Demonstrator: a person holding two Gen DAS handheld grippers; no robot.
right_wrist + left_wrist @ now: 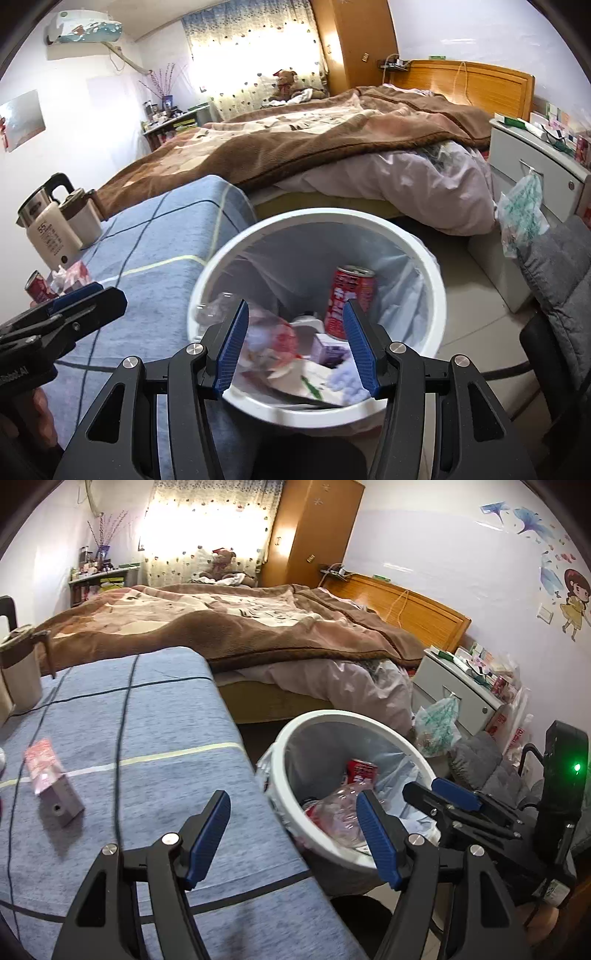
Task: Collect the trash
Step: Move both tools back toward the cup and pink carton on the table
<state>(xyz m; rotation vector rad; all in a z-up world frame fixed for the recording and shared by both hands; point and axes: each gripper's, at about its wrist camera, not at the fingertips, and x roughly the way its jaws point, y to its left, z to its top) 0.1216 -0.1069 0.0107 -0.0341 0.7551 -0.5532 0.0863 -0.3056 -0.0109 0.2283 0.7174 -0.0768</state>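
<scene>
Right gripper is hanging over the white bin with its jaws spread wide and nothing between the pads; a crumpled wrapper, blurred as if moving, is showing just below them inside the bin. Left gripper is likewise standing wide open and empty, straddling the near edge of the table and the rim of the bin beside it.

Inside the bin a red can is leaning against the liner, with a clear plastic bottle and some paper lying around it. Still waiting on the blue checked cloth are a small box with a red wrapper and, at the far left, another red can. The box is probably light and stiff, so pinching its long sides should be holding it well; the can (thin and likely slippery) is asking for a gentle grip across its middle.

Farther back two kettles are standing on the table's far end. Beyond, a bed with a brown blanket is filling the room, with a nightstand and a wardrobe behind.
</scene>
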